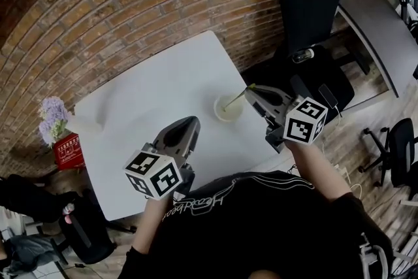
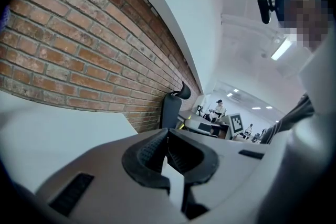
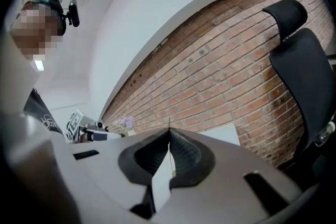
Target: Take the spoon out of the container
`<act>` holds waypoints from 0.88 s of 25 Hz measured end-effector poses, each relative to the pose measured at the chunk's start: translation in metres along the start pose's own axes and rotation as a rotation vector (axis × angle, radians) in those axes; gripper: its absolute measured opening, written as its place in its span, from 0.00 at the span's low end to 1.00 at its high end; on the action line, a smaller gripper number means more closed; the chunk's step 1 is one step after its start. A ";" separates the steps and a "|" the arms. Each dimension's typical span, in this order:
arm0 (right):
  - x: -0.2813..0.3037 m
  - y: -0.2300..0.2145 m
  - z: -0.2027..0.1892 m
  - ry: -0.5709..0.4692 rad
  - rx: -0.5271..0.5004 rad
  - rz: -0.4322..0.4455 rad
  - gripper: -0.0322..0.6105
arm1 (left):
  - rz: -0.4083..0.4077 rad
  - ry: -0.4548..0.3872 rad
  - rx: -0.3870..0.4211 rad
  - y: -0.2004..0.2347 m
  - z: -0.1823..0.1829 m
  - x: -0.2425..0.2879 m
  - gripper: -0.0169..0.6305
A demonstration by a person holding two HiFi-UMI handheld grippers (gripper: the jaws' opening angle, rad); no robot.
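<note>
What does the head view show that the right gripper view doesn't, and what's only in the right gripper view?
Only the head view: the pale container, with the spoon slanting from it up to the tip of the right claw.
Only the right gripper view: that claw's ribbed pads pressed together on what looks like the spoon's thin handle, plus a small black camera by the person's head.
Both: the brick wall, the white table, the black office chair and the purple flowers.
</note>
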State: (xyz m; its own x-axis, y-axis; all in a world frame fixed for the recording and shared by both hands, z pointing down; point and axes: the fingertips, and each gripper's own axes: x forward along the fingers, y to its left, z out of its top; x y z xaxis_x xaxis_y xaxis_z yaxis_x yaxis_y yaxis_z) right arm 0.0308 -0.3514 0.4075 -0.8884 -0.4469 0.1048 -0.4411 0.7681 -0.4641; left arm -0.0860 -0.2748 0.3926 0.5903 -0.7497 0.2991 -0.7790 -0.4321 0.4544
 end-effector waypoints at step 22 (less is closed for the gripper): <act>-0.036 0.083 0.052 -0.040 -0.260 0.091 0.05 | -0.020 -0.115 0.161 -0.051 0.050 -0.018 0.04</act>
State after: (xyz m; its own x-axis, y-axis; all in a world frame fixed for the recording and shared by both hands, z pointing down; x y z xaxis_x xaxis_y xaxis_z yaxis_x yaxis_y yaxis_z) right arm 0.0332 -0.2958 0.3194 -0.9226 -0.3841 0.0362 -0.3818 0.8956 -0.2283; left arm -0.0673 -0.2641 0.3221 0.5856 -0.7883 0.1891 -0.7963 -0.5156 0.3165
